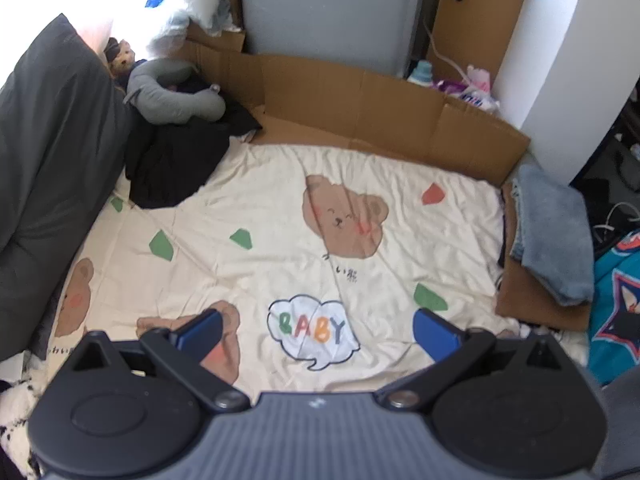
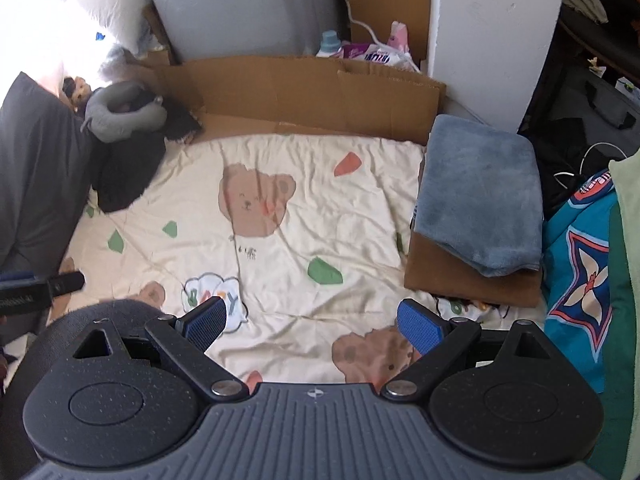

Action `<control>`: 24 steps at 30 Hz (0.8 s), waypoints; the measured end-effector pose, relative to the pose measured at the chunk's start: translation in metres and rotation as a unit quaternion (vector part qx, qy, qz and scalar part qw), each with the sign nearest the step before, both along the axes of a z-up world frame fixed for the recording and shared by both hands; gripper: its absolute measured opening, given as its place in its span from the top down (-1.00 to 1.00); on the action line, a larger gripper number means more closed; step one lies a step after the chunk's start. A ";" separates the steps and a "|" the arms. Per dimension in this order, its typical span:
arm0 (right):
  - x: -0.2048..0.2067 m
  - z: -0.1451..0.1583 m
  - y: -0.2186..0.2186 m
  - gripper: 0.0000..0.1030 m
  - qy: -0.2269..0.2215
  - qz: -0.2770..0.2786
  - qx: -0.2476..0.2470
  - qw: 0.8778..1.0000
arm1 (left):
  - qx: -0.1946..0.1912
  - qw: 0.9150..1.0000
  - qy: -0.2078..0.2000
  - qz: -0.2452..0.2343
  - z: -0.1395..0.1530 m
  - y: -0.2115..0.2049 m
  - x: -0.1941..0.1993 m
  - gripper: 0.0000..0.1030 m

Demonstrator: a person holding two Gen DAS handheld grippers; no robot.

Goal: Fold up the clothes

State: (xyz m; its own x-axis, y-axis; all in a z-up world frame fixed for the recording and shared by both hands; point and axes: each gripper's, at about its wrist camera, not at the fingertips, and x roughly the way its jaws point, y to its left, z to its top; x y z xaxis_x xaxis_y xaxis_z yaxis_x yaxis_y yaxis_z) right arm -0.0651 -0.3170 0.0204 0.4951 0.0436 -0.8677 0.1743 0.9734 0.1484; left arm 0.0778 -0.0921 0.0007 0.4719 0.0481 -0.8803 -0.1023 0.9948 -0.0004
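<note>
Cardboard [image 1: 360,108], neck pillow [image 1: 176,96]

You face a cream, wrinkled cotton-like bear-print sheet [image 2: 280,248] — matt; a plush blue-grey folded towel [image 2: 480,196] lies on plain brown corrugated cardboard [image 2: 448,280] — dull.

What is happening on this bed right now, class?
A person holds two grippers above a bear-print sheet. The left gripper and right gripper are both open and hold nothing. A folded blue-grey towel lies on cardboard at the right edge, and a crumpled black garment waits unfolded at the far left.
</note>
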 end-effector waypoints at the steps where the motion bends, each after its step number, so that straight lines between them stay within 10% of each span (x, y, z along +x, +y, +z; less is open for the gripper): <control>1: 0.000 -0.001 -0.001 -0.86 0.000 -0.003 0.004 1.000 | 0.001 1.000 0.007 0.000 -0.002 0.000 0.000 -0.99; 24: 0.004 -0.001 0.010 -0.86 -0.009 0.017 0.008 1.000 | 0.022 1.000 0.002 -0.007 0.000 -0.005 -0.001 -0.98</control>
